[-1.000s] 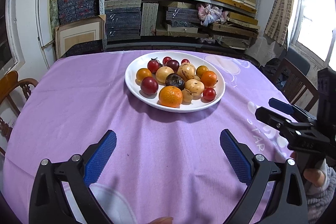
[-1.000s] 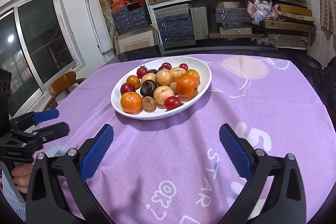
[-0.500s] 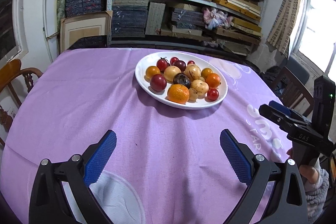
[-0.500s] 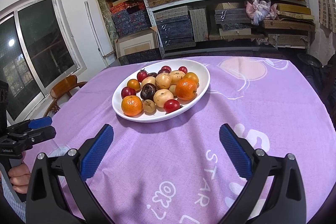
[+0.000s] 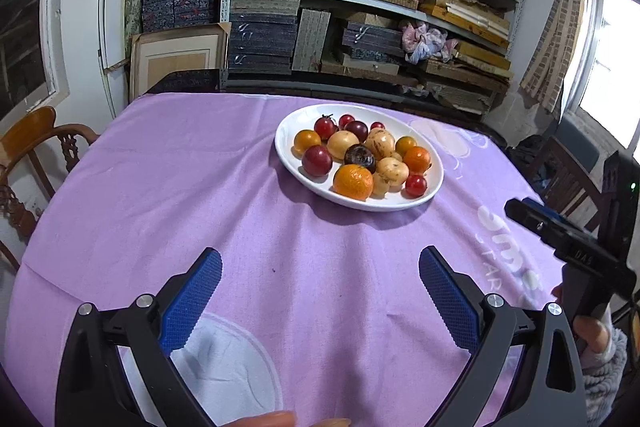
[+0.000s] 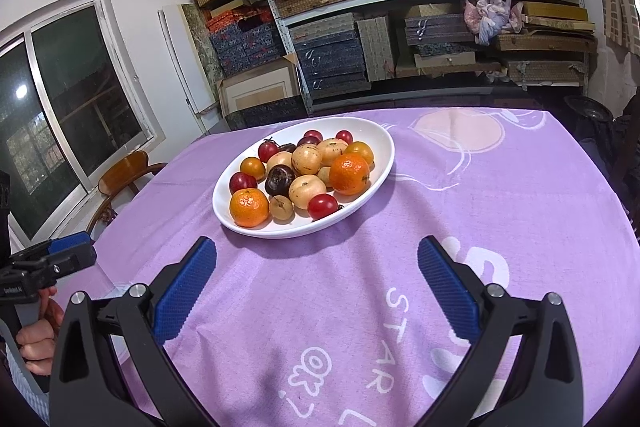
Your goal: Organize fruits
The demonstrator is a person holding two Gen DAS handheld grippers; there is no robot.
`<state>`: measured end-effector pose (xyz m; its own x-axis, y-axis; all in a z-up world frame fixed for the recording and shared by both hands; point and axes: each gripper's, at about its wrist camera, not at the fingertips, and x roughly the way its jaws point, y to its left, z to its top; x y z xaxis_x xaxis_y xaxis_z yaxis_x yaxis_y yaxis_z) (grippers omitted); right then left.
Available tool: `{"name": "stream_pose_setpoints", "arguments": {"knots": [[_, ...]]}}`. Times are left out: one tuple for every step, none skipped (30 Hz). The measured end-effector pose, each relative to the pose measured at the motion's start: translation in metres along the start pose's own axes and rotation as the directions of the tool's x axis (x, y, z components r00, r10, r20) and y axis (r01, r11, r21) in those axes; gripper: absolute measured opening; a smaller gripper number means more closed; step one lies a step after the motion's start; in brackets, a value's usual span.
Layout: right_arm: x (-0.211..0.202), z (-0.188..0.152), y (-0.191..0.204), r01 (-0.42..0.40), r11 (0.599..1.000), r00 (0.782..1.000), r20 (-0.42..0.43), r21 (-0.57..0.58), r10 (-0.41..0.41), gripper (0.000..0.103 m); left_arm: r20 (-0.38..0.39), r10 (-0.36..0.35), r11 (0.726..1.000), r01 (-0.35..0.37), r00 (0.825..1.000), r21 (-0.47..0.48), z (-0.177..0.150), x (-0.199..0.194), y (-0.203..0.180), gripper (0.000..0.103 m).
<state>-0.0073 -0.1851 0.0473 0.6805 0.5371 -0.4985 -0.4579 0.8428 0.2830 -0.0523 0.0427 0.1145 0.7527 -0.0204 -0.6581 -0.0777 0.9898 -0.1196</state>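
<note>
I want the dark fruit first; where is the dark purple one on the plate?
The dark purple fruit sits mid-plate in the right wrist view, between the near orange and a pale fruit.

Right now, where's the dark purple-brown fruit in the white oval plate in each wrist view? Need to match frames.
Left wrist: the dark purple-brown fruit sits mid-plate, right of picture centre, just above the near orange mandarin.
Right wrist: dark purple-brown fruit sits left of picture centre, up-right of the same mandarin.
Shared landmark: the white oval plate on the purple tablecloth.
</note>
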Motion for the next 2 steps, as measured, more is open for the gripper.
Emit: {"name": "stream_pose_setpoints", "arguments": {"knots": [[-0.0011, 0.0006, -0.0003, -0.002, 1.000, 1.000, 0.002, 0.000, 0.002, 0.099, -0.007, -0.006, 1.000, 0.006, 1.000, -0.001, -0.0016, 0.0000, 0.0004, 0.100], [-0.0022, 0.0007, -0.0007, -0.005, 1.000, 1.000, 0.004, -0.002, 0.005, 0.099, -0.006, -0.008, 1.000, 0.008, 1.000, -0.006, -0.0031, -0.0014, 0.0010, 0.100]]}}
